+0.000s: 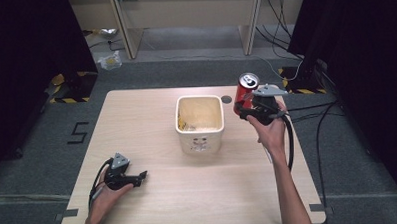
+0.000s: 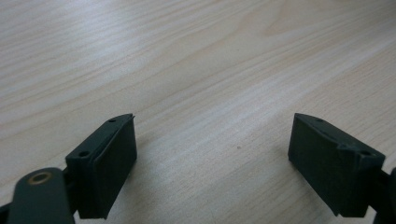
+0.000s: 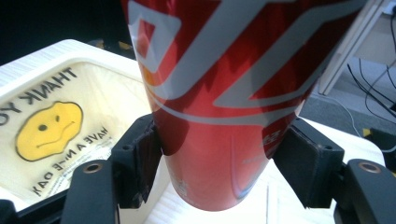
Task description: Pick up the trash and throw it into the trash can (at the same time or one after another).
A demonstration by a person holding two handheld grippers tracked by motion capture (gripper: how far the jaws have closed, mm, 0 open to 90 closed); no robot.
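A red drink can (image 1: 245, 92) with white lettering is held upright in the air just right of a white square bin (image 1: 199, 121). My right gripper (image 1: 246, 110) is shut on the can's lower part; in the right gripper view both black pads press the can (image 3: 224, 98) from either side, with the bin's rim (image 3: 51, 49) close behind on the left. A bag printed with a yellow smiley face (image 3: 49, 123) lines the bin's inside. My left gripper (image 1: 141, 176) rests low at the table's near left, open, its jaws wide apart over bare wood (image 2: 219, 93).
The light wooden table (image 1: 154, 193) has a small dark round hole (image 1: 226, 99) behind the bin. Cables (image 1: 316, 113) trail off the right side over grey carpet. Desk legs and black curtains stand beyond the far edge.
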